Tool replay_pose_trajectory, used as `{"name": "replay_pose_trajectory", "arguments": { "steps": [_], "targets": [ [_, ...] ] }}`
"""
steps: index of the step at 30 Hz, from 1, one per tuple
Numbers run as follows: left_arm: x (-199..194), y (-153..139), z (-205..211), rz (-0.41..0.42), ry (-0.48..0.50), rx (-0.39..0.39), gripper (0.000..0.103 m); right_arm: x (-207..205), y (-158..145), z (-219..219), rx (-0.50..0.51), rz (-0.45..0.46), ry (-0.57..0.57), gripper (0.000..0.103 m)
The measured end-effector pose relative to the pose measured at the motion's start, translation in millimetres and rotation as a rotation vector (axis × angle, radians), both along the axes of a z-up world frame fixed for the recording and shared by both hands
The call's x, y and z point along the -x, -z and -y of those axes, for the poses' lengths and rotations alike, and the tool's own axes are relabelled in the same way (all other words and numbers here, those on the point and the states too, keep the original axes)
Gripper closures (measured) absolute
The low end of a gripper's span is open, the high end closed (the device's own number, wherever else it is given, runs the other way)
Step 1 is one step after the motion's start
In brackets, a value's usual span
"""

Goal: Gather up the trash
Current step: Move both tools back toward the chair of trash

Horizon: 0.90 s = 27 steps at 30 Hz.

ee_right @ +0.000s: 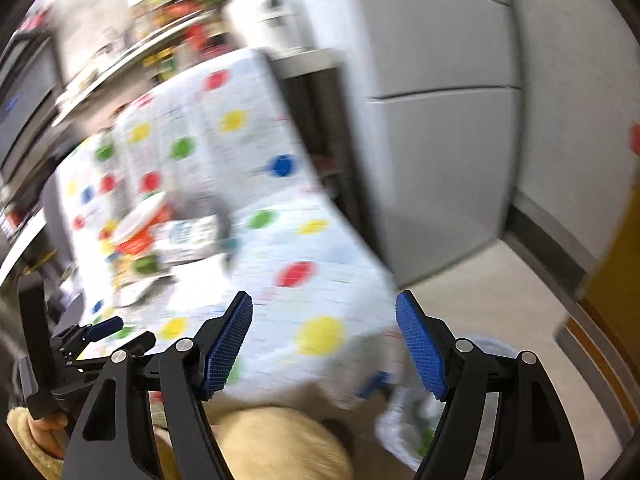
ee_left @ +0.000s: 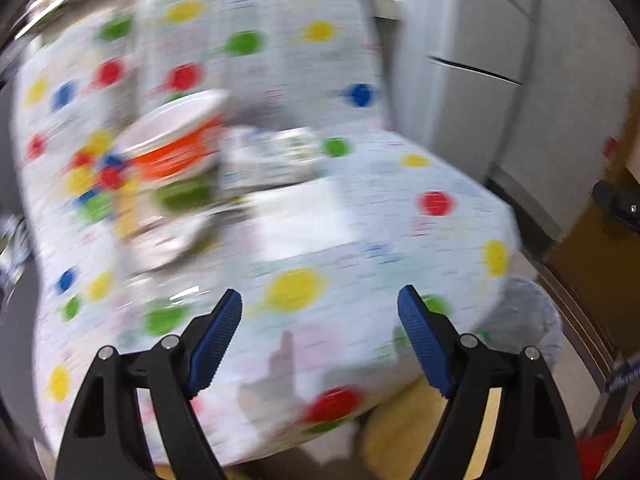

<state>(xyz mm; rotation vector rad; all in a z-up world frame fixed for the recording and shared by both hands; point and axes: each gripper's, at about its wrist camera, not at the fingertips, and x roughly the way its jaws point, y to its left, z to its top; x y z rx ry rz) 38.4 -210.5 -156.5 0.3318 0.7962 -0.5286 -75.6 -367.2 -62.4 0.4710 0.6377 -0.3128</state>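
- Both the left gripper [ee_left: 320, 336] and the right gripper [ee_right: 324, 340] hung with jaws spread, holding nothing.
- The trash, an orange-banded cup [ee_left: 176, 148] and a carton [ee_left: 276, 156], lay toward the polka-dot seat's [ee_left: 360, 240] back-left corner.
- The cup was probably light and crushable; best pinched gently across the rim.

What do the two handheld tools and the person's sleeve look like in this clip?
Both tools match: the left tool and right tool have black angular linkage arms with silver pivot pins and two blue ribbed finger pads. No cables or markings are visible. In the right wrist view, the hand on the left tool shows bare skin and a fuzzy tan sleeve.
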Motion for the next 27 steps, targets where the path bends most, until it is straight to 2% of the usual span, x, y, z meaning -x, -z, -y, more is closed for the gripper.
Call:
{"name": "replay_pose_trajectory", "arguments": {
  "steps": [5,9,11,12,16,18,19,21,24,27],
  "targets": [
    [-21.0,-8.9,-69.1,0.019,-0.16,-0.012,0.025,-63.2,-5.9,-47.1,0.014,-0.004,-0.144,0.028],
    [-44.2,-12.0,-116.6,0.016,-0.278,-0.01,0.025,-115.7,-2.0,-78.4,0.064,-0.017,-0.248,0.027],
    [-55.2,-12.5,-129.3,0.013,-0.312,-0.002,0.025,-138.0,5.4,-86.8,0.08,-0.027,-0.273,0.017],
    [-61.7,-13.6,-135.5,0.013,-0.329,0.002,0.025,-147.7,9.7,-89.5,0.09,-0.03,-0.284,0.017],
    [-82.5,-12.6,-142.5,0.013,-0.356,0.006,0.025,-194.8,35.3,-93.2,0.094,-0.069,-0.332,0.014],
    [-92.3,-13.0,-140.5,0.018,-0.358,0.003,0.025,-215.9,48.1,-86.3,0.042,-0.081,-0.336,0.013],
    [-96.5,-13.1,-138.6,0.02,-0.357,0.002,0.025,-224.3,52.6,-83.7,0.015,-0.088,-0.338,0.009],
    [-105.1,-11.8,-134.1,0.019,-0.353,0.006,0.025,-240.8,61.7,-78.2,-0.031,-0.064,-0.336,0.007],
    [-115.4,-10.5,-124.6,0.019,-0.342,0.005,0.025,-255.2,65.5,-77.8,0.002,-0.052,-0.322,0.006],
    [-121.6,-9.8,-113.2,0.021,-0.323,-0.005,0.025,-265.4,70.8,-73.4,-0.01,-0.067,-0.344,0.006]
  ]
}}
